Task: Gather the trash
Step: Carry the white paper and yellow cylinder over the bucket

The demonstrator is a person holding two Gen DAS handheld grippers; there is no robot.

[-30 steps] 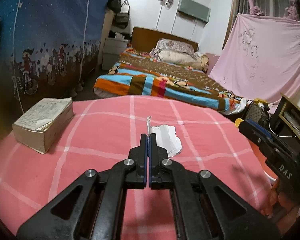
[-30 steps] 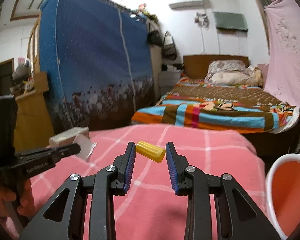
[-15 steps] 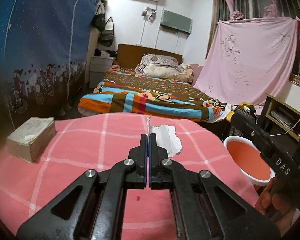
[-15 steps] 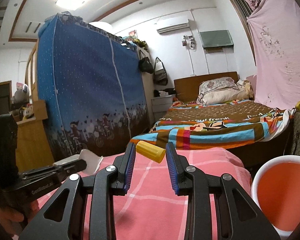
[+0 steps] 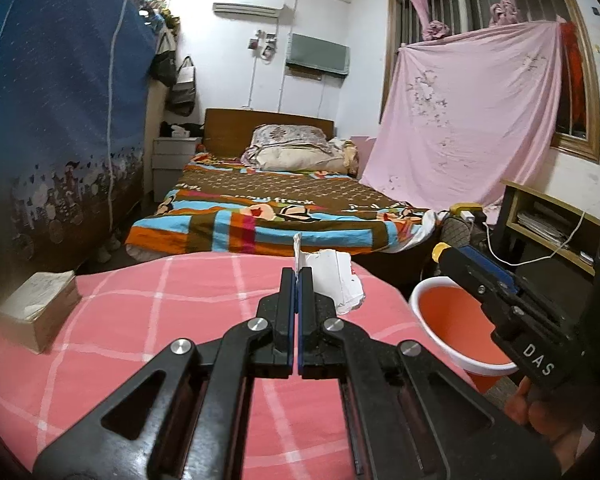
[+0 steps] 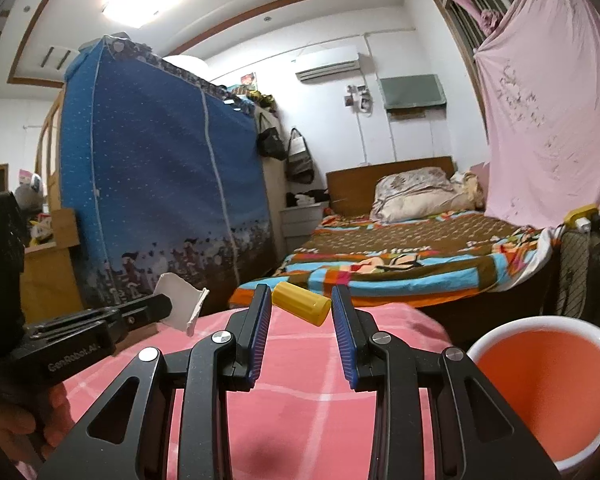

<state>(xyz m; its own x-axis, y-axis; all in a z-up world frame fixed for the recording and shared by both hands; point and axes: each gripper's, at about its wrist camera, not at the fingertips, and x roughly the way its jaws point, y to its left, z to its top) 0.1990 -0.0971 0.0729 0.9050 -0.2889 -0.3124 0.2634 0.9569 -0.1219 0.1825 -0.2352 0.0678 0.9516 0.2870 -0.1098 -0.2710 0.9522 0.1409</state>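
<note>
My left gripper (image 5: 297, 276) is shut on a torn white paper scrap (image 5: 332, 280), held above the pink checked tablecloth (image 5: 140, 320). In the right wrist view the same scrap (image 6: 180, 306) sticks out of the left gripper (image 6: 162, 306) at the left. My right gripper (image 6: 300, 300) is shut on a small yellow cylinder (image 6: 301, 308), clamped crosswise between the blue pads. An orange bin with a white rim (image 6: 544, 388) stands low at the right, past the table edge; the left wrist view shows the bin (image 5: 456, 328) under the right gripper (image 5: 444, 254).
A thick worn book (image 5: 36, 308) lies at the table's left edge. Beyond the table are a bed with a striped blanket (image 5: 284, 208), a blue fabric wardrobe (image 6: 156, 192) and a pink sheet (image 5: 468, 128) over the window. A hand (image 5: 540, 416) grips the right tool.
Both grippers rose and swung right with their loads. The orange bin came into the left wrist view and grew larger in the right one; the book slid left.
</note>
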